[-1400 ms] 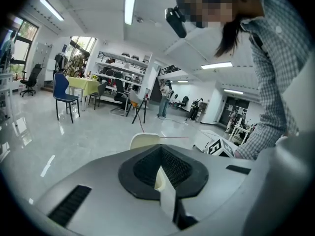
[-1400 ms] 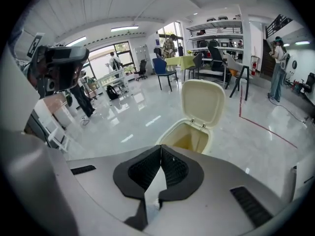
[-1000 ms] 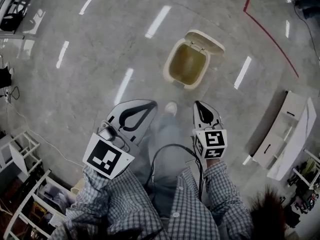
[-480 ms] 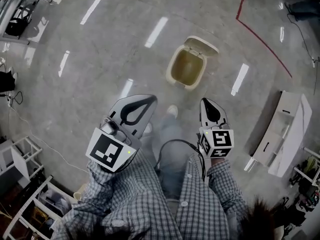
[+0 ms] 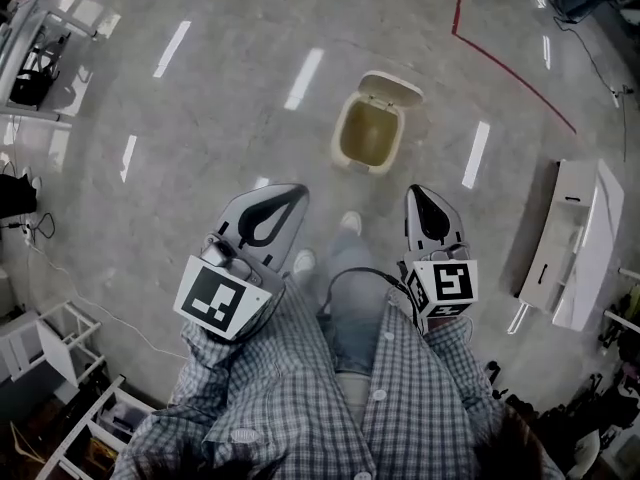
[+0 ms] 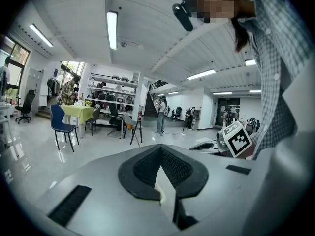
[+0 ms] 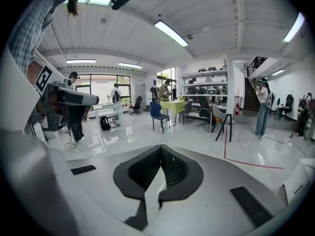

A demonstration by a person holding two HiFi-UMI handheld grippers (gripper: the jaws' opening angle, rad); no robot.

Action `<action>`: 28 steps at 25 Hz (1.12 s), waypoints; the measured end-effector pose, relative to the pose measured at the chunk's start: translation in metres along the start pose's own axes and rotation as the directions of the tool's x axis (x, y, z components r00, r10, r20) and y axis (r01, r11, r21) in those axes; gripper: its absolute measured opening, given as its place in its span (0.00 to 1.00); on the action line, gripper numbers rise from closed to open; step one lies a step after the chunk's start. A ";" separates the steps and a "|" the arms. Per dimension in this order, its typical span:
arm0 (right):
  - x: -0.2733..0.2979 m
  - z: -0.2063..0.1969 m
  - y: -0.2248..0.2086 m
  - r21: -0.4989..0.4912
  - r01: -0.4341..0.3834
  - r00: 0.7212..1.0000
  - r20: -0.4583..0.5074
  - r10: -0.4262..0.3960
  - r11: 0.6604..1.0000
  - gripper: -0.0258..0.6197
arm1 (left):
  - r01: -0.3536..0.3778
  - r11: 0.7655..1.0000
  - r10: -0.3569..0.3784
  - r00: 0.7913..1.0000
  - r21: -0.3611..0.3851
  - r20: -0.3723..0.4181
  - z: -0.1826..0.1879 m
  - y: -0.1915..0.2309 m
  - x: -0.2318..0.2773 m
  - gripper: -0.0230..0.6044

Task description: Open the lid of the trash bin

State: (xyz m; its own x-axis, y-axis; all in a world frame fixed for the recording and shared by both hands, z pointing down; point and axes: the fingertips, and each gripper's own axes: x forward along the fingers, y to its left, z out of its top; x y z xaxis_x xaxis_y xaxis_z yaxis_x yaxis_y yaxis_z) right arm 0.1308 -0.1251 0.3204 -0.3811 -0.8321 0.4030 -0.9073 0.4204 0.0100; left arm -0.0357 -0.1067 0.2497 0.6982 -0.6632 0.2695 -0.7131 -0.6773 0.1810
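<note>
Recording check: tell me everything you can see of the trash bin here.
The trash bin is a cream, plastic-looking tub, rectangular with rounded corners, standing upright on the glossy grey floor ahead of the person. Its lid is open, swung back on the far-side hinge. The inside looks yellowish-brown and empty. Only the floor touches it.

One bin on the far floor, with one lid. Two grippers: left gripper and right gripper. Two shoes: far shoe, near shoe. One red line far right. One white cabinet on the right. One blue chair.
</note>
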 end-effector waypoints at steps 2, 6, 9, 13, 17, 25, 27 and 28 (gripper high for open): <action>-0.008 0.009 -0.001 0.007 0.017 1.000 0.023 -0.017 1.000 0.07 | 0.007 1.000 -0.007 1.000 0.006 0.009 0.006 -0.002 -0.004 0.05; -0.022 0.018 -0.006 0.005 0.058 0.997 0.055 -0.058 0.998 0.07 | 0.022 0.999 -0.022 0.999 0.028 0.028 0.015 -0.007 -0.010 0.05; -0.033 0.022 -0.007 -0.010 0.080 0.994 0.075 -0.079 0.997 0.07 | 0.032 0.999 -0.034 0.999 0.043 0.038 0.020 -0.011 -0.015 0.05; -0.041 0.034 0.001 -0.048 0.086 0.992 0.099 -0.081 0.995 0.07 | 0.038 0.997 -0.042 0.997 0.061 0.067 0.032 -0.012 -0.021 0.05; -0.047 0.046 0.010 -0.068 0.085 0.987 0.140 -0.075 0.994 0.07 | 0.038 0.996 -0.046 0.994 0.080 0.095 0.035 -0.012 -0.025 0.05; -0.052 0.058 0.018 -0.123 0.084 0.985 0.161 -0.063 0.989 0.07 | 0.024 0.997 -0.031 0.996 0.069 0.089 0.034 -0.011 -0.028 0.05; -0.055 0.061 0.018 -0.127 0.081 0.985 0.161 -0.060 0.989 0.07 | 0.025 0.997 -0.032 0.995 0.070 0.093 0.036 -0.011 -0.028 0.05; -0.055 0.063 0.019 -0.129 0.080 0.985 0.164 -0.058 0.988 0.07 | 0.027 0.997 -0.034 0.995 0.074 0.098 0.036 -0.012 -0.028 0.05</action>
State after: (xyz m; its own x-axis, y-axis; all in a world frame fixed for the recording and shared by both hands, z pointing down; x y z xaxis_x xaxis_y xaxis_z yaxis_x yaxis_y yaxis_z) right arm 0.1239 -0.0939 0.2410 -0.3519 -0.9031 0.2463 -0.9041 0.3961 0.1604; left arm -0.0447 -0.0913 0.2055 0.7247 -0.6679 0.1696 -0.6878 -0.7163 0.1179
